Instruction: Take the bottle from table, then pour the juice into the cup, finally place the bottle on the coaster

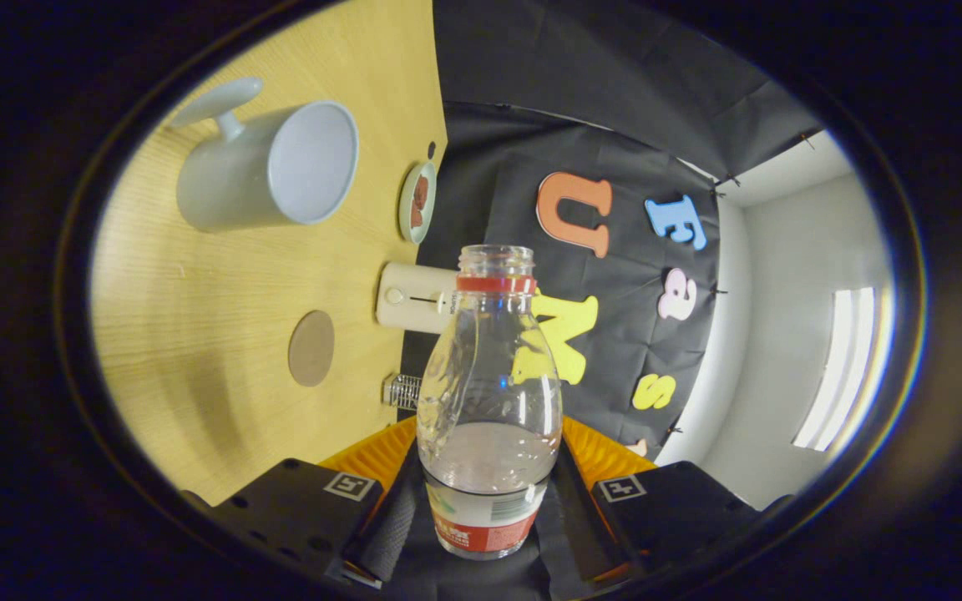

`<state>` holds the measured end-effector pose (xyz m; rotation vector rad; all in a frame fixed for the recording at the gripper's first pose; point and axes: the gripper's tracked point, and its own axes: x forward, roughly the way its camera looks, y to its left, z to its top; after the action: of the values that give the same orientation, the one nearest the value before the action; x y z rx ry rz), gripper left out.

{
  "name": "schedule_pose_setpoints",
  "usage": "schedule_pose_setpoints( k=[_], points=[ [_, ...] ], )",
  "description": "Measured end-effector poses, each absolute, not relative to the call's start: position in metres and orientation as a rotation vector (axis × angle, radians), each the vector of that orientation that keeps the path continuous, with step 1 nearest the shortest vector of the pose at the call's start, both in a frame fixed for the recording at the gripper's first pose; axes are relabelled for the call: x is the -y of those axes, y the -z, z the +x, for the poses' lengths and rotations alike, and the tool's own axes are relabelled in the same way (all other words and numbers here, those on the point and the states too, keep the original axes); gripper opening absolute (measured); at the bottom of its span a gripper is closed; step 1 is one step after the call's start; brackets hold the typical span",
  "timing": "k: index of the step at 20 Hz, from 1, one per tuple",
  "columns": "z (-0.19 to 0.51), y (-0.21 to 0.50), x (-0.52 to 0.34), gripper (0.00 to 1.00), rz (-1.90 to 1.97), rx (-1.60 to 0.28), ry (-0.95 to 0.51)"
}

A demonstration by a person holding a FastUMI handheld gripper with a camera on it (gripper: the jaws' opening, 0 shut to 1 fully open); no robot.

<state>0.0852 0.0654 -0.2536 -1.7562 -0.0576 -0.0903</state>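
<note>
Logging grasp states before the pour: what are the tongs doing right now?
Tongs: closed on the bottle, one finger pressed to each side of its lower body.

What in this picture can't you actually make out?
- Bottle: its base is cut off between the gripper fingers, which press on both its sides.
- Cup: its far side and base are hidden by its own body.
- Small dish beyond the cup: contents too small to name.
- Metal object by the coaster: partly hidden behind the bottle.
</note>
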Motion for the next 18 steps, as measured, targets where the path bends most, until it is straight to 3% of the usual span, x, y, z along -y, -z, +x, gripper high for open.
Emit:
schedule_pose_setpoints(
  k=[18],
  points=[
    [0.0818,0.2496,-0.0714,0.82,-1.805,0.087,0.09]
  ],
)
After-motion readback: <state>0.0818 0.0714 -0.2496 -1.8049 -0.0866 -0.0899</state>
